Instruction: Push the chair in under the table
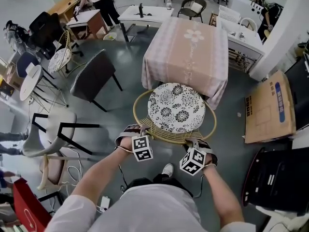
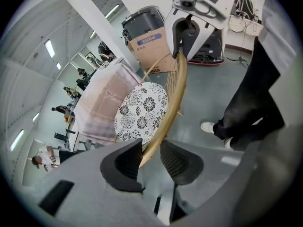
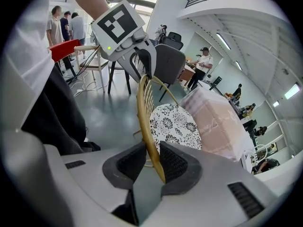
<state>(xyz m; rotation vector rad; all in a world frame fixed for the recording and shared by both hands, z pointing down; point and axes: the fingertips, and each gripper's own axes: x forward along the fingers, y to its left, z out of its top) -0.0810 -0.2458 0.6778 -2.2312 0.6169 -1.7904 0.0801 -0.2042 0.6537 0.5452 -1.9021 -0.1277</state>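
A round rattan chair [image 1: 176,111] with a black-and-white flowered cushion [image 2: 142,110] stands in front of me. Its far side meets the hanging pink cloth of the table [image 1: 188,52]. My left gripper [image 1: 138,130] is shut on the left part of the chair's curved back rim [image 2: 176,91], which runs between its pads [image 2: 150,152]. On the right part of the same rim [image 3: 144,112] my right gripper [image 1: 194,145] is shut too, the rattan pinched between its pads [image 3: 152,157]. Both grippers point steeply down.
A dark grey chair [image 1: 91,76] stands left of the table and a white chair [image 1: 48,134] lies nearer on the left. A cardboard box [image 1: 269,108] and a black machine [image 1: 280,178] sit on the right. People [image 1: 101,1] and desks fill the back.
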